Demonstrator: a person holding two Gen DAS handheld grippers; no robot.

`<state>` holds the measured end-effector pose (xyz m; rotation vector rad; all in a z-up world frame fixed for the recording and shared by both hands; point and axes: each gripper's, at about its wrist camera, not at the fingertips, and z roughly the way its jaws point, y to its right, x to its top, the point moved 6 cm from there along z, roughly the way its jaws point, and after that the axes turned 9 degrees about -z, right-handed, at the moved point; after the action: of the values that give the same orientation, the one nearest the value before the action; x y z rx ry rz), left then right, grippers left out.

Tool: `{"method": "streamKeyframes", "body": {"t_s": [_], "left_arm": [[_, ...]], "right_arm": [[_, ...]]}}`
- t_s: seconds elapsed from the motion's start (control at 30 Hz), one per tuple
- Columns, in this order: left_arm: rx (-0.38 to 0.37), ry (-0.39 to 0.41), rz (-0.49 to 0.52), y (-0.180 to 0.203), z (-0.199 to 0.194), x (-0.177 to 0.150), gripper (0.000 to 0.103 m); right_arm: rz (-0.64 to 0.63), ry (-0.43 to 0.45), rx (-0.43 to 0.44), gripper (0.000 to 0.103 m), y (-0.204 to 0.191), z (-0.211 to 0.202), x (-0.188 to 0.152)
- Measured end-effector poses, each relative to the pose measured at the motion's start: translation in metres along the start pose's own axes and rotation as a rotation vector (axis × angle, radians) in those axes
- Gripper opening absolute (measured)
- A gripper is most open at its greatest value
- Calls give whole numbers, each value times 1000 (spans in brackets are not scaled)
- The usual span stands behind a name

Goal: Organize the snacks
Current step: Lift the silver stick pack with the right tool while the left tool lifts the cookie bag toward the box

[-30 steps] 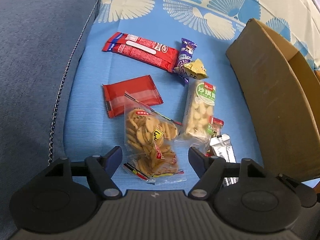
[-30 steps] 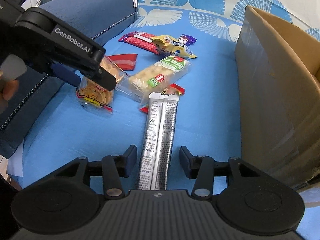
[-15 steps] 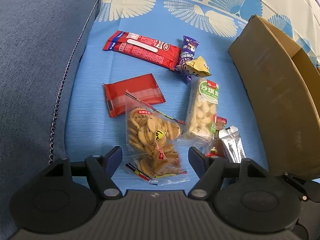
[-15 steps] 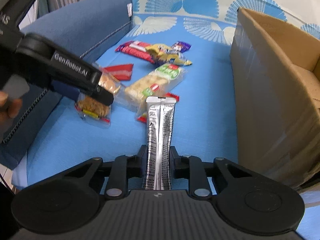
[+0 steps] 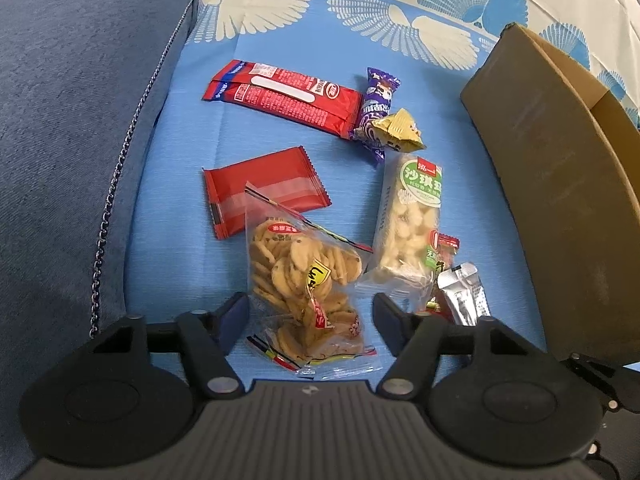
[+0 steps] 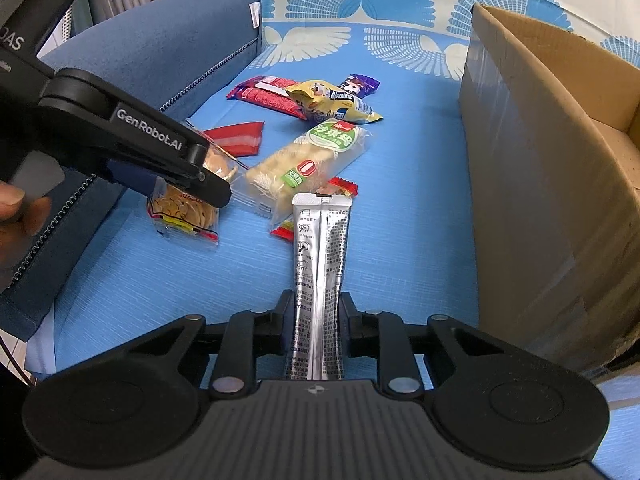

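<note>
The right gripper (image 6: 316, 312) pinches the silver sachet (image 6: 319, 248) near its lower end; it looks light, slick and floppy, so a grip nearer mid-length should hold better. At ten o'clock of it, the left gripper (image 5: 310, 312) is closing around the cookie bag (image 5: 304, 280): soft, crinkly, brittle inside. Box (image 6: 560, 160) at three o'clock.

Left gripper (image 5: 310, 314): matte black housing, ribbed centre plate, two round side discs, silver screw heads at finger pivots, dark blue pads (image 5: 236, 312). Side arm lettered "GenRobot.AI" in white.
Right gripper (image 6: 316, 312): same black build, ribbed plate, round discs, silver screws, small cross mark at centre.
</note>
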<state>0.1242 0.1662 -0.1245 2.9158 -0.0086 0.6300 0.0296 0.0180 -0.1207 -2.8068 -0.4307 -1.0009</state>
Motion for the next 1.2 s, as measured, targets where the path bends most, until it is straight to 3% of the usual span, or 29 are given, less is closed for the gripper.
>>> {"method": "streamKeyframes", "body": {"t_s": [0.27, 0.43, 0.6, 0.97, 1.1, 1.2], "left_arm": [[4, 44, -7, -4, -9, 5, 50], [-21, 115, -54, -9, -27, 14, 49], [-25, 236, -64, -7, -51, 25, 49], [-153, 483, -111, 19, -110, 46, 49], [-199, 528, -106, 35, -120, 48, 49], [-227, 544, -105, 48, -122, 50, 49]], "right_arm": [[9, 39, -8, 24, 3, -8, 4], [15, 90, -18, 24, 4, -22, 13], [11, 149, -23, 24, 5, -39, 27], [29, 348, 6, 24, 36, -115, 98], [-18, 430, -35, 24, 57, -130, 112], [3, 438, -48, 24, 73, -127, 106]]}}
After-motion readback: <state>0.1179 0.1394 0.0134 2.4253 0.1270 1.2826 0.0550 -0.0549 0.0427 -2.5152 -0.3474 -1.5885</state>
